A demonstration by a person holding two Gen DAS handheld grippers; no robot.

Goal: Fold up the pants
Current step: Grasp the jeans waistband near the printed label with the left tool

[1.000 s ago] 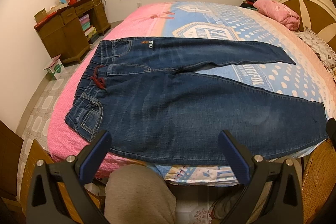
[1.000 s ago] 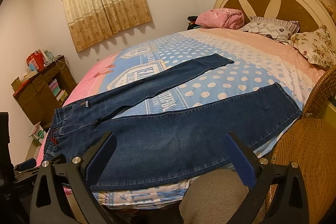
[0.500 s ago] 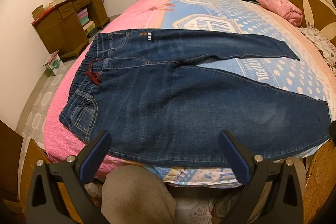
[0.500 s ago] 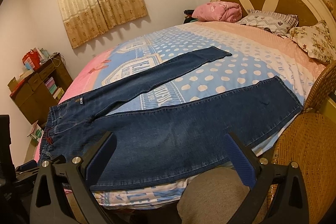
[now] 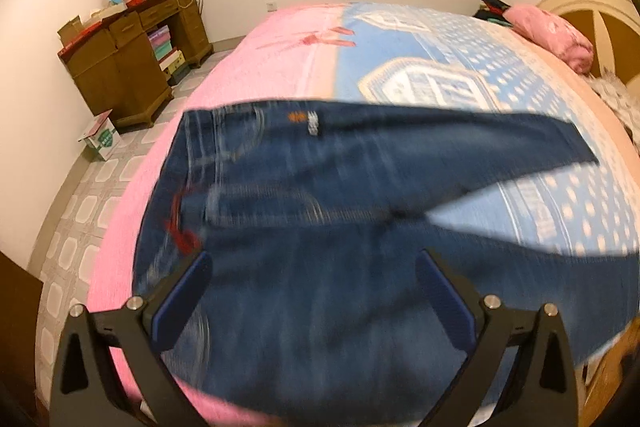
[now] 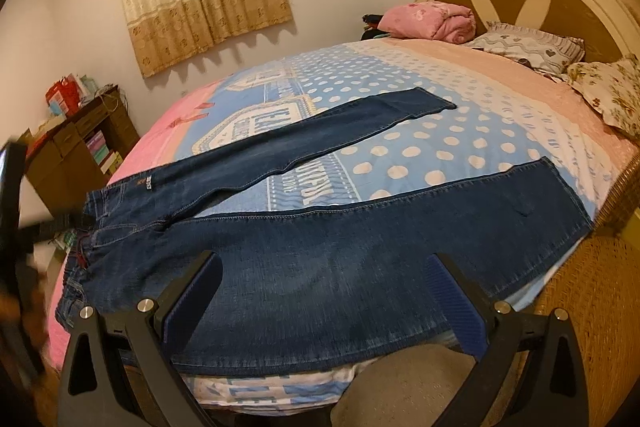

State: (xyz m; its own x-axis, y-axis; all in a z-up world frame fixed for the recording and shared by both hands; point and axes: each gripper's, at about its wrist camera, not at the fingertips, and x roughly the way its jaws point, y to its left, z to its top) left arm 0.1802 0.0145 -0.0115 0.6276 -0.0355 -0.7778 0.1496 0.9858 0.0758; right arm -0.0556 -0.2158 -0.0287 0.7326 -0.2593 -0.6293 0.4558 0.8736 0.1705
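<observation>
Dark blue jeans [image 5: 320,235] lie spread flat on the bed, waistband to the left, legs parted to the right; the left wrist view is motion-blurred. A red drawstring [image 5: 182,235] hangs at the waistband. My left gripper [image 5: 312,259] is open and empty, above the hip part of the jeans. In the right wrist view the jeans [image 6: 340,251] run across the bed, with the near leg along its front edge. My right gripper [image 6: 324,263] is open and empty, above the near leg's thigh. The left gripper [image 6: 16,195] shows blurred at the far left.
The bed [image 6: 440,131] has a pink and blue dotted cover. A pink folded blanket [image 6: 428,17] and pillows [image 6: 532,47] lie by the headboard. A wicker chair [image 6: 592,291] stands at the right. A wooden desk [image 5: 128,67] stands by the left wall. The person's knee [image 6: 404,383] is below.
My left gripper has moved quickly forward and down over the waistband end of the jeans. My right gripper has edged closer to the near leg. Both stay open.
</observation>
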